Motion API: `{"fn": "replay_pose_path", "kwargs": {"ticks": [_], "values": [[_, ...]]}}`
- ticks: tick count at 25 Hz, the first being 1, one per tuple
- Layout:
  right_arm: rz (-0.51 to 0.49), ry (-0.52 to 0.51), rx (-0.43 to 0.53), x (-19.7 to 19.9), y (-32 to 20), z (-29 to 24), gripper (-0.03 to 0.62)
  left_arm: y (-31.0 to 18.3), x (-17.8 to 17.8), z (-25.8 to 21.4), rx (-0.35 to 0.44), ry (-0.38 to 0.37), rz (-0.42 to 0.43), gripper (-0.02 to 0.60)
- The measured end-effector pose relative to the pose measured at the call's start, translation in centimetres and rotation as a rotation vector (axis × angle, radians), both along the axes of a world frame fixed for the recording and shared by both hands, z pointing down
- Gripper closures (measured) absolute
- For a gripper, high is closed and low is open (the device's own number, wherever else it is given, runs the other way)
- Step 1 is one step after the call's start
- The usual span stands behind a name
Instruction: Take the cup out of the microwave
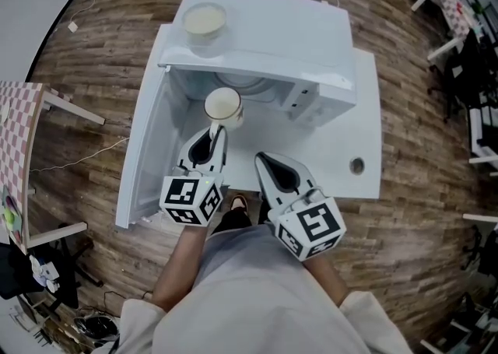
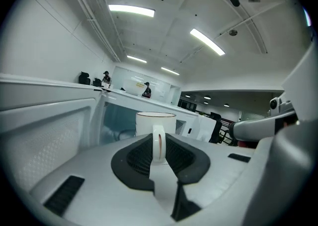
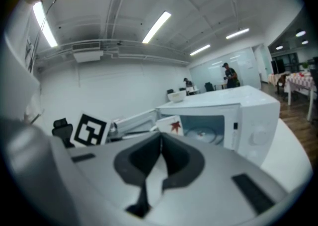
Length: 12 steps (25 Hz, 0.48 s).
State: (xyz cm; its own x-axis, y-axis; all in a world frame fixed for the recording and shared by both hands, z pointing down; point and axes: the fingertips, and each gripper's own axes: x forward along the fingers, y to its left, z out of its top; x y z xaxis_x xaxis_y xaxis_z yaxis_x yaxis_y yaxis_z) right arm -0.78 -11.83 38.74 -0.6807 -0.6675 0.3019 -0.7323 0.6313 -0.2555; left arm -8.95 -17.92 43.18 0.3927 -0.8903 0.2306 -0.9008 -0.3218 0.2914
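A white cup (image 1: 223, 106) with a brownish rim hangs at the mouth of the open white microwave (image 1: 272, 41). My left gripper (image 1: 215, 131) is shut on its handle. In the left gripper view the handle (image 2: 158, 142) stands upright, pinched between the dark pads (image 2: 140, 154), with the cup's body (image 2: 155, 122) just beyond. From the right gripper view the cup (image 3: 170, 125) shows a red leaf print, in front of the microwave's cavity (image 3: 204, 129). My right gripper (image 1: 263, 159) hovers over the table beside the left one, shut and empty, its fingertips (image 3: 160, 139) together.
A pale bowl (image 1: 204, 21) sits on top of the microwave. The microwave door (image 1: 144, 150) stands open at the left. The glass turntable (image 1: 243, 83) lies inside. The white table (image 1: 366, 142) has a cable hole (image 1: 356, 165) at the right. Wooden floor surrounds it.
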Motion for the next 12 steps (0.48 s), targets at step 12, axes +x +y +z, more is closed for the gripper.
{"fn": "replay_pose_path", "kwargs": {"ticks": [12], "values": [[0.028, 0.020, 0.046, 0.2, -0.7, -1.3, 0.571, 1.4, 0.5, -3.5, 0.037, 0.041, 0.037, 0.514]]}}
